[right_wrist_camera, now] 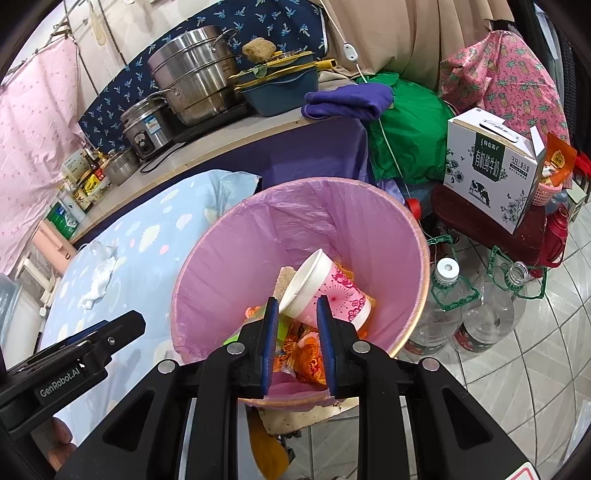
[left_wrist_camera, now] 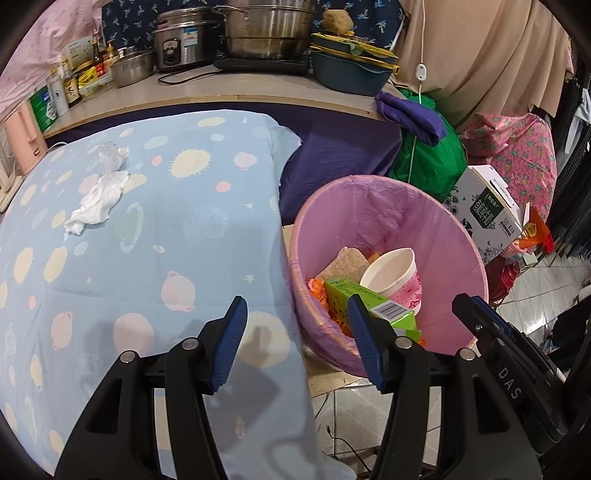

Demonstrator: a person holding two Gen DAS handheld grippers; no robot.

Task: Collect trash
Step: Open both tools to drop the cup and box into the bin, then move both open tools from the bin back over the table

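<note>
Two grippers show, each with black arms and ribbed blue pads. The left gripper (left_wrist_camera: pixel 297 341) has its jaws wide apart with nothing between them, over the edge of the soft blue cloth (left_wrist_camera: pixel 155 236) with pale suns and planets that covers the desk. The right gripper (right_wrist_camera: pixel 295 347) hangs over the bin (right_wrist_camera: pixel 413 236) with its jaws a little apart and empty.

That bin is round, lined with a thin, shiny pink bag. Inside lie a paper cup (right_wrist_camera: pixel 325 291) on its side, white within and pink with flowers outside, a green box (left_wrist_camera: pixel 354 299) with a barcode, a rough brown sponge (left_wrist_camera: pixel 343 264) and crinkly orange wrappers (right_wrist_camera: pixel 306 354).

On the cloth, far from both grippers, lie a crumpled white tissue (left_wrist_camera: pixel 98 201) and a scrunched clear plastic bit (left_wrist_camera: pixel 109 155), touching.

Behind, a shelf carries shiny steel pots (left_wrist_camera: pixel 266 33), a rice cooker (left_wrist_camera: pixel 181 40), a blue tub (left_wrist_camera: pixel 347 72) and small bottles. On the tiled floor (right_wrist_camera: pixel 517 369) stand two big clear bottles (right_wrist_camera: pixel 443 306) and a milk carton box (right_wrist_camera: pixel 491 166).
</note>
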